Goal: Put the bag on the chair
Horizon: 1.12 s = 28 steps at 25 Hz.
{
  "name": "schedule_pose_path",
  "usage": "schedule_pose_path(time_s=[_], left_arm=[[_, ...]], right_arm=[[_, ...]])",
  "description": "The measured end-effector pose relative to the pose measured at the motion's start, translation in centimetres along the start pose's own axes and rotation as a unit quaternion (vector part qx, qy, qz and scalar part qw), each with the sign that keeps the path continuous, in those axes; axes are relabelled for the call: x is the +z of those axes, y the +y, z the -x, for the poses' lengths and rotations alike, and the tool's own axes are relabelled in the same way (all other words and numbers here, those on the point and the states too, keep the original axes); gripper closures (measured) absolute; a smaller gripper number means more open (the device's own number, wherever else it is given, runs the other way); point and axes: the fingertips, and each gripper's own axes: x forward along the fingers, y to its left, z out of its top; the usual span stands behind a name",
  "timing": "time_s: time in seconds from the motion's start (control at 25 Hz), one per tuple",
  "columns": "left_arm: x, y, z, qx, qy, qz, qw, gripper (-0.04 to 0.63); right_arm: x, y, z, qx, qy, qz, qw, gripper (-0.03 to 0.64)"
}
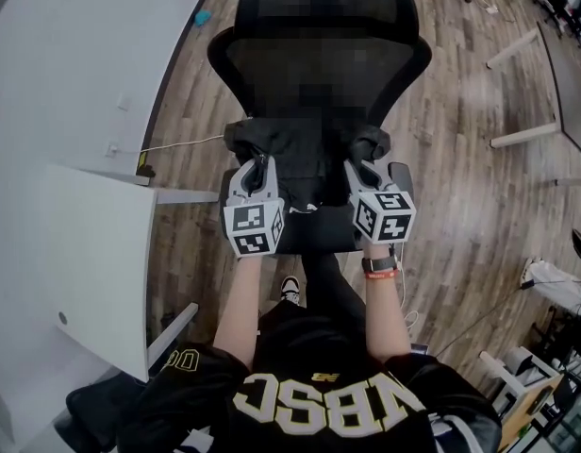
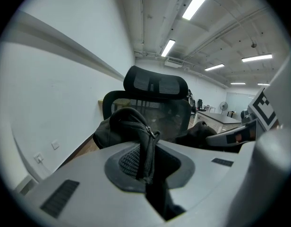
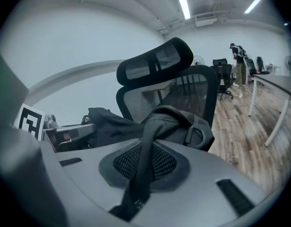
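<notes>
Bright ceiling strip lights [image 2: 198, 1], fisheye-warped edges

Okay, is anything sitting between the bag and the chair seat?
Nothing visible does. The left gripper and right gripper are shut on the bag, which is right over the chair seat, in front of the backrest.
</notes>
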Motion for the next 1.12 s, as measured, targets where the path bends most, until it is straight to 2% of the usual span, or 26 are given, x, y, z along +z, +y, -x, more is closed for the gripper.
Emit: schedule_pose_path(time_s=[0.24,0.48,0.92,1.12], left_arm=[[-3.2,0.9,-1.7,-0.004,0.042,0.001,0.9991,0.554],[-7.9,1.3,-3.7,0.001,0.087,0.022,0.9959,0.553],[-16.2,1.8,-7.6,0.007,0.168,0.038,0.985,0.552],[-20.3,1.7,-9.0,0.012,0.201,0.049,0.9783,0.553]], right_arm=[[-2.1,-0.6,-2.2,-0.008,0.023,-0.013,1.0,0.575],[-5.1,-2.3,-4.3,-0.013,0.055,-0.029,0.998,0.575],[-10.3,-5.7,-9.0,-0.029,0.113,-0.042,0.992,0.578],[-14.4,-7.1,-11.2,-0.021,0.144,-0.048,0.988,0.577]])
